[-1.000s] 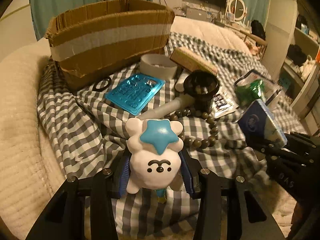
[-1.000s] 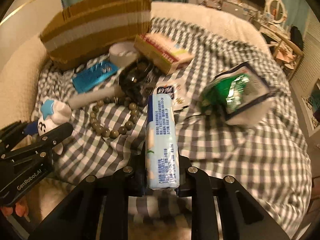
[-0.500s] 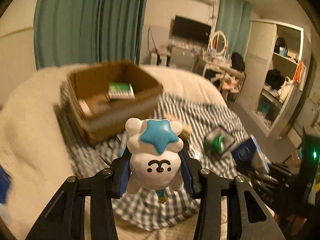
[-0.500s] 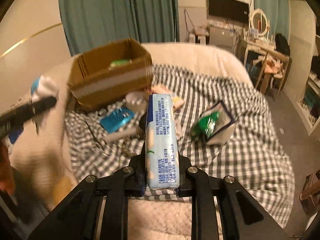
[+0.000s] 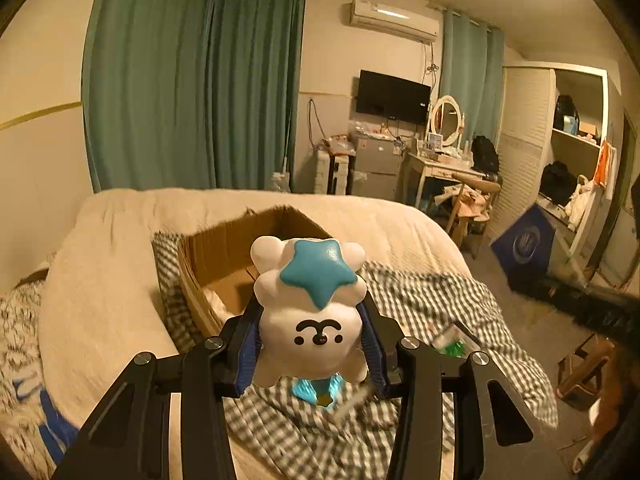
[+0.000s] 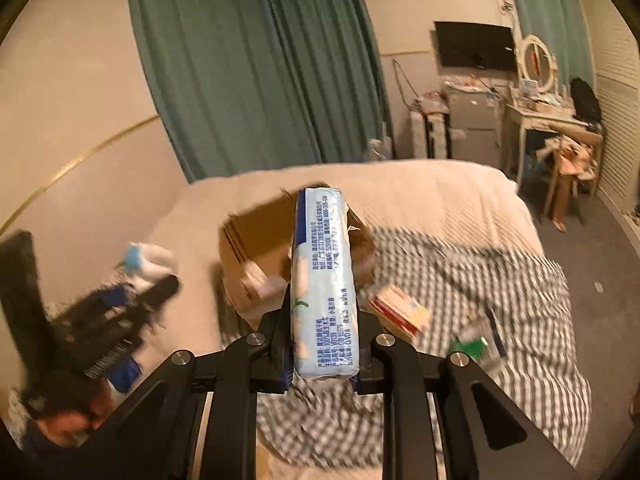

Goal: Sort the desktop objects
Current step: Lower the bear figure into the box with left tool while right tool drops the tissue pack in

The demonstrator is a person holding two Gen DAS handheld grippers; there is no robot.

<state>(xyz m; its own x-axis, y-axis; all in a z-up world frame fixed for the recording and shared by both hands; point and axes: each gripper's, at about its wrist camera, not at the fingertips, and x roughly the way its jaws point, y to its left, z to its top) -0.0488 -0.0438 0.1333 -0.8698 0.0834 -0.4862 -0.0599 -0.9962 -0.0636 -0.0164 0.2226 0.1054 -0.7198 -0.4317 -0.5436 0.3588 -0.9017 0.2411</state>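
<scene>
Both claws were clamped: left gripper (image 5: 311, 354) on the star toy (image 5: 310, 316), right gripper (image 6: 322, 354) on the tissue pack (image 6: 322, 280), above the cardboard box (image 6: 256, 240) (open-topped); release only once centred over it.

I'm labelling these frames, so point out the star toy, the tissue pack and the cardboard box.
star toy (image 5: 312, 328), left wrist view, white face.
tissue pack (image 6: 324, 280), right wrist view, printed side.
cardboard box (image 5: 224, 248), left wrist view, inner wall.

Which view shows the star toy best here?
The left wrist view: the star toy sits sharp and central, clamped between the left gripper jaws, face and blue star readable. The right wrist view shows it only as a small motion-blurred white and blue shape at the left.
</scene>
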